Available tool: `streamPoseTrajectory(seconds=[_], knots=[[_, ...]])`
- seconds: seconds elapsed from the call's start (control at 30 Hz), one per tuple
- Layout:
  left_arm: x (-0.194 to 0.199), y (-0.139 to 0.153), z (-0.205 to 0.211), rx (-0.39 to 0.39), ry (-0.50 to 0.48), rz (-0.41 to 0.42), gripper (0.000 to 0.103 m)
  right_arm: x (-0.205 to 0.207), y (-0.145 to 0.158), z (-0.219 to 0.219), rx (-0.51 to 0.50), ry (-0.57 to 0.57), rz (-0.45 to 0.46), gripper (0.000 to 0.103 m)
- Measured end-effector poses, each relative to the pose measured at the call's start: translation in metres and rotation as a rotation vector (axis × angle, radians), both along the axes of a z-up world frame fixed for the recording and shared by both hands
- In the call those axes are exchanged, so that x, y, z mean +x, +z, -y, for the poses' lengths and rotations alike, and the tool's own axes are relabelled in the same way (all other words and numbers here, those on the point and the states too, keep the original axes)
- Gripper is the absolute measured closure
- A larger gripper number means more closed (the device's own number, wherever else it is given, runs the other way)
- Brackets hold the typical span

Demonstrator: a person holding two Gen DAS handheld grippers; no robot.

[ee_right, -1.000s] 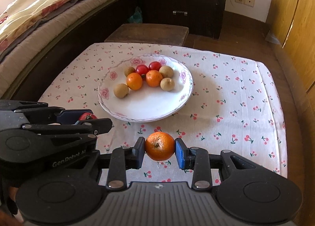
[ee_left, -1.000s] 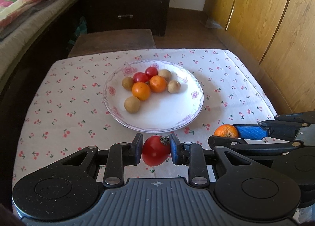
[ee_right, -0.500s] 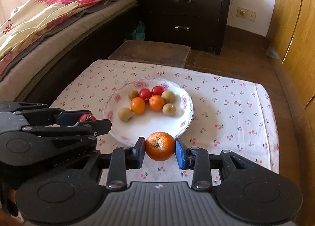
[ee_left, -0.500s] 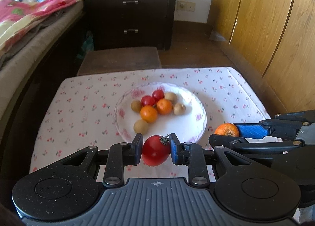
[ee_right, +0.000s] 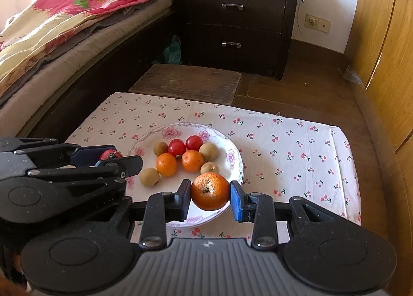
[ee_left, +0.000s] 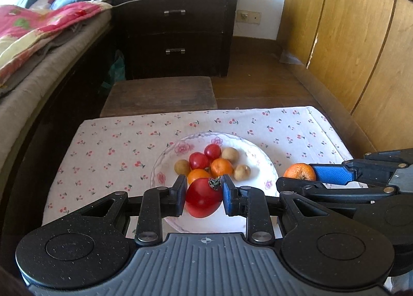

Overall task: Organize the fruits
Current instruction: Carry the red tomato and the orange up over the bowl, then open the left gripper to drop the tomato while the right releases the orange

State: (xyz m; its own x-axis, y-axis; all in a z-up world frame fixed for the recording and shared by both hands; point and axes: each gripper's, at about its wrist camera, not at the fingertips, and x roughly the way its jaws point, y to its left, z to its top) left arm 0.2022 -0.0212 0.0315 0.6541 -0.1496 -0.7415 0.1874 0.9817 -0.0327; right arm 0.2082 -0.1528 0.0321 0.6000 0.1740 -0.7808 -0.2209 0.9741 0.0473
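Holding a large red tomato [ee_left: 202, 196] clamped between its pads, the left gripper [ee_left: 204, 198] hangs above the near rim of the floral plate [ee_left: 265, 167]. Right gripper [ee_right: 210, 196]: fingers closed on a mandarin orange [ee_right: 209, 191], also above the plate's near rim, just beside the left gripper. Plate: white with pink flower border, on the cherry-print tablecloth [ee_right: 296, 146] near its middle. Contents, grouped toward the far side: two cherry tomatoes [ee_right: 176, 147], two small mandarins [ee_right: 192, 160], four brownish round fruits [ee_right: 149, 177], kind unclear. Surroundings: wooden stool [ee_left: 160, 95] at the table's far edge, dark nightstand [ee_right: 237, 22] behind, bed with floral quilt [ee_right: 51, 22] alongside.
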Motion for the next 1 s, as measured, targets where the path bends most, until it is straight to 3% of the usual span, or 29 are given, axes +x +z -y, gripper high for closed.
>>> streamPoseTrajectory(seconds=[1.0], knots=[[0.04, -0.023, -0.004, -0.011, 0.032, -0.098, 0.068, 0.036, -0.022, -0.002, 0.004, -0.001, -0.106, 0.068]])
